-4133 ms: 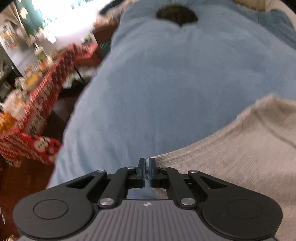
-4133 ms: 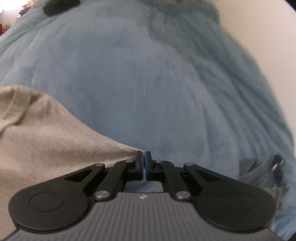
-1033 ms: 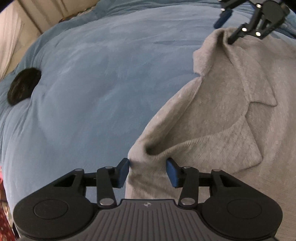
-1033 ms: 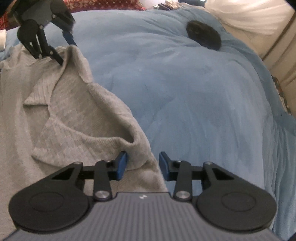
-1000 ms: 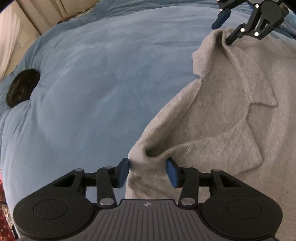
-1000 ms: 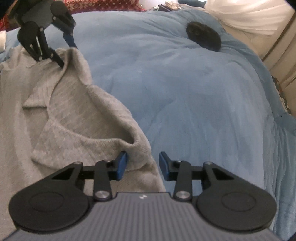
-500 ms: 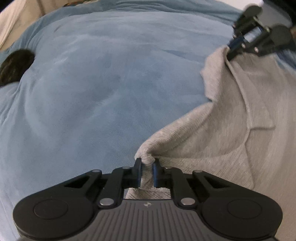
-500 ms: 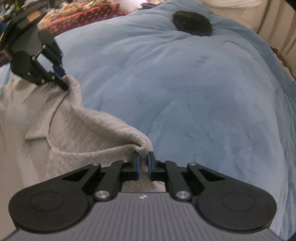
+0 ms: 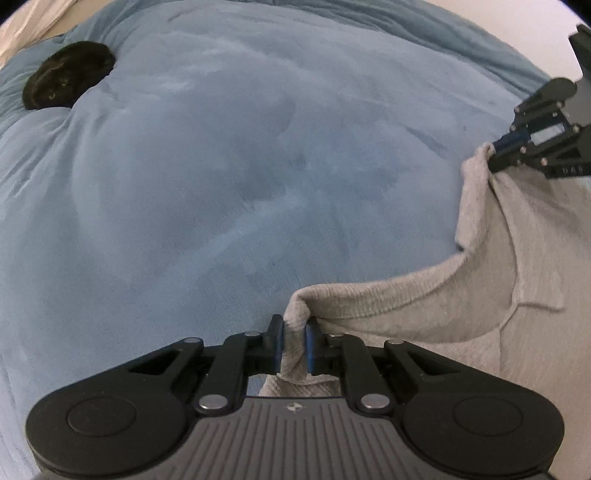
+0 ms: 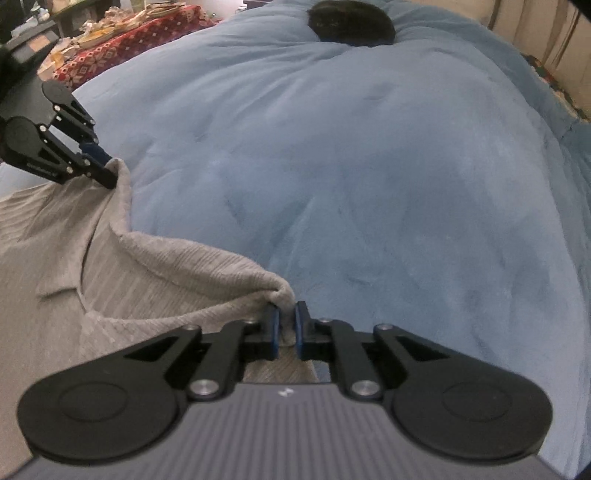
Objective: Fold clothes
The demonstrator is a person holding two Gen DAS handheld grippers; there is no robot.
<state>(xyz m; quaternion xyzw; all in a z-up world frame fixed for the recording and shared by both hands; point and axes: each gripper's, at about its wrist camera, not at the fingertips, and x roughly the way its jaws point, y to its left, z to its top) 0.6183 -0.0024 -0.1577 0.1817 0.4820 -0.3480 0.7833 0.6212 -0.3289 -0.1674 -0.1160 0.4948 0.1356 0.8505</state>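
Note:
A grey knit collared top [image 9: 509,295] lies on a blue blanket [image 9: 221,184]. My left gripper [image 9: 294,343] is shut on one pinched corner of its upper edge, and grey cloth bulges up between the blue pads. In the same view the right gripper [image 9: 498,147] pinches the other corner at the far right. The right wrist view shows my right gripper [image 10: 285,325] shut on a fold of the grey top [image 10: 110,280]. The left gripper [image 10: 103,162] holds the far corner at that view's left. The edge between the two grips hangs in a shallow curve.
The blue blanket [image 10: 369,166] spreads wide ahead of both grippers. A black cat [image 9: 66,79] [image 10: 349,20] lies curled on it at the far end. A red patterned table [image 10: 122,37] with clutter stands beyond the bed at the upper left.
Both grippers stood open around the top's edge a second ago; both have shut on it. They have since moved apart, lifting and stretching the edge between them.

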